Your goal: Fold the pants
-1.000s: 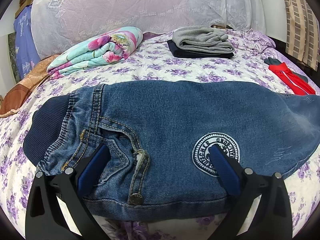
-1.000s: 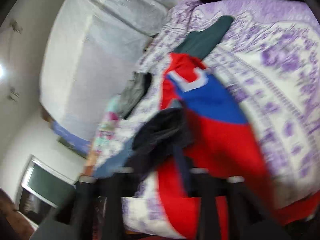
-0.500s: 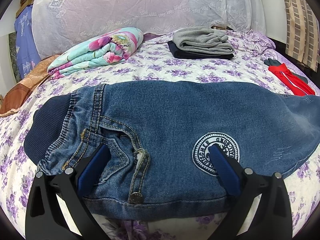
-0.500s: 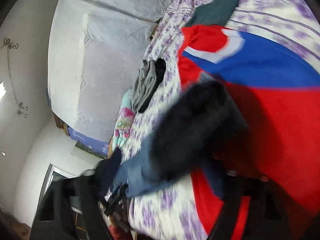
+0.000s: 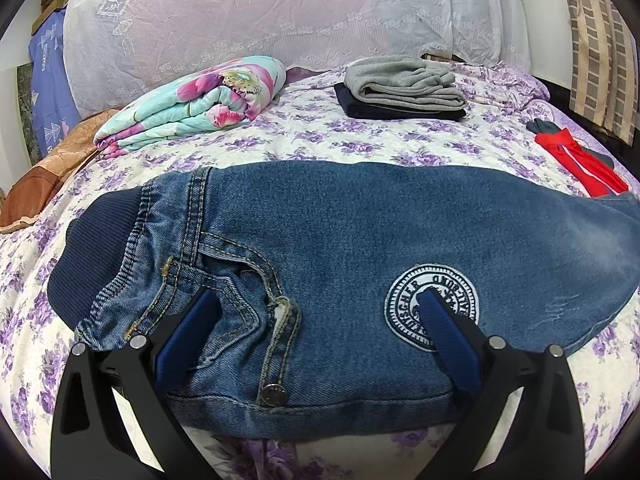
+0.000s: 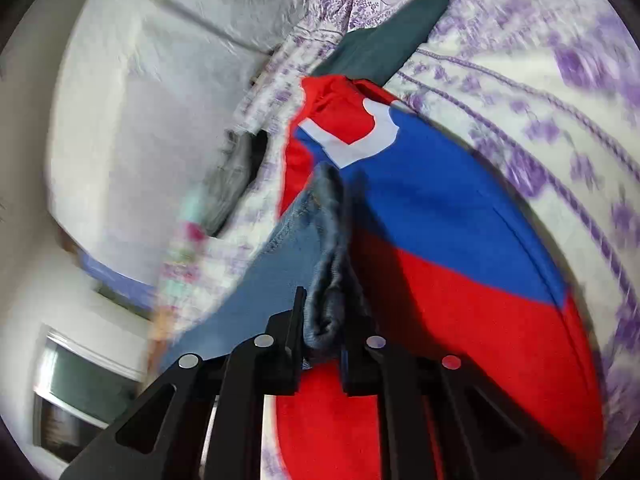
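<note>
1. Right gripper (image 6: pixel 322 320): jaws drawn close on a bunched wad of denim, the leg end of the jeans (image 6: pixel 280 264). Cloth runs taut away from the grip toward the far side, so this end appears lifted for carrying over in a fold. View is motion-blurred; detail of the hem unclear.
2. Left gripper (image 5: pixel 316 312): jaws spread wide, holding nothing. Fingertips (image 5: pixel 430 300) rest on or just above the waist portion of the jeans (image 5: pixel 328 232), one near the fly, one on the round white patch (image 5: pixel 432 306). Judged purpose: pinning the waist so it stays put while the other end travels.
3. Jeans: laid across the flowered bedspread (image 5: pixel 360 140), ribbed waistband (image 5: pixel 96 248) to the left, button (image 5: pixel 274 394) at the near edge.
4. Red and blue garment (image 6: pixel 460 260): spread flat under the lifted leg end, apparently awaiting its turn.
5. Folded grey and dark clothes (image 5: pixel 404 88): stacked near the headboard, apparently finished work.
6. Floral quilt (image 5: pixel 192 108): rolled, set well apart.
</note>
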The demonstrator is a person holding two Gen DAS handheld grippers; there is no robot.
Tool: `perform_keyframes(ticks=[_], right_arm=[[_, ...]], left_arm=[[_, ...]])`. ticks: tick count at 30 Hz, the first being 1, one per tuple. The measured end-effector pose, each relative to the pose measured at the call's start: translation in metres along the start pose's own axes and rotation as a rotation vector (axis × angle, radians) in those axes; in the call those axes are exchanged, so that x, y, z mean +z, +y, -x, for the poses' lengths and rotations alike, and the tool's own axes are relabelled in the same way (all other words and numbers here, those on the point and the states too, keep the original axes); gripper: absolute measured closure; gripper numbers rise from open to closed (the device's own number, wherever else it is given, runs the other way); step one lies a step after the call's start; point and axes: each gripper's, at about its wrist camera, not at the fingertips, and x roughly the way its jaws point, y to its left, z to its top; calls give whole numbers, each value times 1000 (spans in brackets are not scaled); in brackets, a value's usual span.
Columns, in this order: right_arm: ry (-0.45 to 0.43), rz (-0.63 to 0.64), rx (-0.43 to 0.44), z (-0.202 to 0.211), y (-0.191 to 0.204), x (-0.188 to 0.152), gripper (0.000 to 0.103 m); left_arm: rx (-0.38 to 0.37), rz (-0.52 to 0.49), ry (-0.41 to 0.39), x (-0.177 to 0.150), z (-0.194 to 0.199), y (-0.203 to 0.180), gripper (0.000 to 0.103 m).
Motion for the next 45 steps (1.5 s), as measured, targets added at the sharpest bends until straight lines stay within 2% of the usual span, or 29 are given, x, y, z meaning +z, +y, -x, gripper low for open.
perform_keyframes(ticks=[1,3,4,6,8,9,10,13,16,17,18,19,20,21,23,25,26,27,29,32,34,37,38,39,41,42,43,45], right_arm=[[-27,17,5,7,7,-1,80],[-45,104,-1,15,28,-1,47],[-52,137,-14,17,37,-2,47],[-130,237,-114,27,56,-7,47],[-302,411,-286,46,82,-15,47],[-334,461,-327,47,92,-19,46],[-322,513,-322,44,104,-25,46],[-176,604,-204,14,127,-44,40],[-77,746,-206,-27,145,-69,26],[-20,758,-190,-45,145,-73,22],[81,706,-164,-65,133,-70,21],[133,656,-165,-74,123,-71,22],[172,577,-128,-80,103,-63,28],[155,538,-66,-74,93,-57,35],[134,468,-40,-61,83,-47,34],[91,419,-45,-45,86,-44,19],[54,413,-38,-38,94,-41,9],[29,433,-34,-39,103,-40,5],[-14,501,-35,-41,122,-36,4],[-36,578,-100,-68,151,-29,4],[-24,577,-175,-95,153,-26,4],[45,597,-306,-136,132,-31,3],[68,618,-332,-144,129,-33,3],[54,636,-336,-142,133,-34,3],[35,663,-359,-142,134,-39,3],[50,675,-387,-146,135,-40,3],[47,686,-398,-147,137,-42,3],[5,688,-417,-139,140,-44,3]], left_arm=[[2,-2,2,0,0,0,4],[4,-2,2,1,0,-1,4],[3,-1,1,0,0,0,4],[4,-2,2,1,0,-1,4],[6,-4,3,0,0,-1,4],[5,-3,3,0,0,0,4],[5,-3,3,0,0,0,4],[6,-4,3,0,0,-1,4],[5,-4,4,0,-1,-1,4],[5,-4,4,0,-1,-1,4],[5,-4,4,0,0,-1,4],[3,-7,5,0,0,-1,4],[1,-8,5,-1,0,-1,4],[-1,-9,5,-1,0,-1,4],[8,-5,14,0,0,-2,4],[42,-3,39,4,1,-5,5],[26,-1,45,9,5,-10,5],[-22,0,32,14,12,-17,5],[-117,-22,-5,24,27,-38,5],[-192,-146,-65,39,46,-88,5],[-192,-261,-80,41,43,-127,5],[-190,-338,-7,33,9,-159,4],[-201,-316,75,27,-19,-162,4],[-235,-289,125,27,-31,-159,4],[-349,-164,146,37,-33,-135,4],[-380,-130,147,37,-35,-128,4],[-386,-124,148,35,-35,-126,4],[-283,-122,128,35,-24,-126,5]])
